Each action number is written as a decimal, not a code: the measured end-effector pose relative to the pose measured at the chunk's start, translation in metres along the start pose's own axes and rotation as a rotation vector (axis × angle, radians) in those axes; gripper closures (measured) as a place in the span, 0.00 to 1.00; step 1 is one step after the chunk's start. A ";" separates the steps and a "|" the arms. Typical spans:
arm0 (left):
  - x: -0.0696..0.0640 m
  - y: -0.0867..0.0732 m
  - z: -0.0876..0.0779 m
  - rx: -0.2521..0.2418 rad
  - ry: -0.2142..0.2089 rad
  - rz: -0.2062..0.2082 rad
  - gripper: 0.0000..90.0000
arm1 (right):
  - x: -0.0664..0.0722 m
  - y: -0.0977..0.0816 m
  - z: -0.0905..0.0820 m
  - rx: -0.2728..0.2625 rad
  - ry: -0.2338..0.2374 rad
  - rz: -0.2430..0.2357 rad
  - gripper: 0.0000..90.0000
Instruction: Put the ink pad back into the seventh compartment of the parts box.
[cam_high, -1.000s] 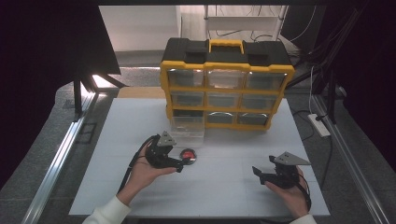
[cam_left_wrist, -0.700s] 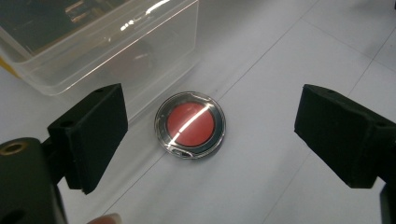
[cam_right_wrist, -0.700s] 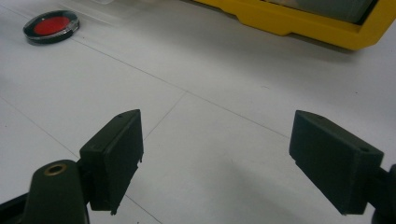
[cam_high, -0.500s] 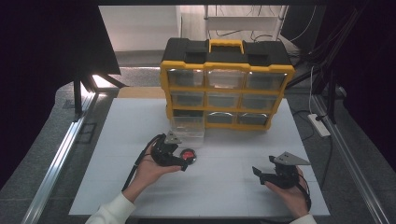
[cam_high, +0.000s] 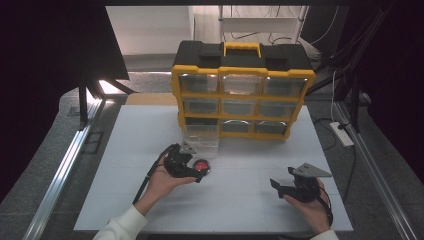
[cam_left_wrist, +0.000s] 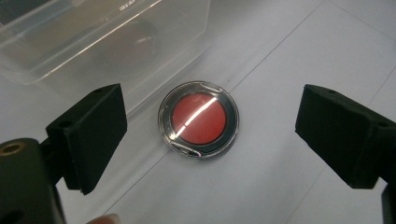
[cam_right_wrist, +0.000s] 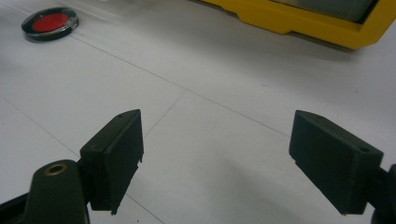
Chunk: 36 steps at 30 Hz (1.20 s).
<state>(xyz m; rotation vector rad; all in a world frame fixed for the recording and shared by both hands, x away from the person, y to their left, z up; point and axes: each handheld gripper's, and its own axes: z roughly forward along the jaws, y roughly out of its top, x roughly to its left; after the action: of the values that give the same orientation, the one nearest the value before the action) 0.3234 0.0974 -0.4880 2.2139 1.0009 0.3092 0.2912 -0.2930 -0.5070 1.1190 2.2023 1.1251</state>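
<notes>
1. Red-filled round case (cam_left_wrist: 199, 119) lies flat on the white worktop (cam_high: 240, 200), between the left tongs' (cam_left_wrist: 210, 135) spread jaws, untouched.
2. Clear drawer (cam_left_wrist: 93, 42) sits just beside it at 11 o'clock.
3. Yellow organizer (cam_high: 243, 95) stands behind at 12.
4. Right tongs (cam_right_wrist: 233, 158) gape, well apart at 4 o'clock.

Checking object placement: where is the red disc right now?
High view: the red disc lies flat on the table, left of centre, just in front of the clear drawer, between the open left tongs.

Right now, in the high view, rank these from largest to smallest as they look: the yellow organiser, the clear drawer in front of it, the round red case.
1. Yellow organiser, by far the largest.
2. Clear drawer, pulled out onto the table.
3. Round red case, smallest, though slightly nearer the camera.
</notes>
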 end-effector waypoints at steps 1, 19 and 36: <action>0.000 0.000 0.001 0.003 -0.001 -0.001 0.10 | 0.000 0.000 0.000 0.000 0.000 0.001 0.21; 0.000 -0.001 0.024 0.062 0.001 -0.008 0.09 | 0.000 0.000 0.001 0.004 0.000 0.000 0.21; 0.000 -0.001 0.045 0.117 0.013 -0.021 0.08 | 0.000 0.000 0.000 0.005 -0.001 0.000 0.21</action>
<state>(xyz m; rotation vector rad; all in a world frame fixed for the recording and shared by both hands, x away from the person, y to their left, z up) 0.3439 0.0762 -0.5223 2.3074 1.0725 0.2615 0.2914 -0.2930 -0.5076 1.1210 2.2054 1.1201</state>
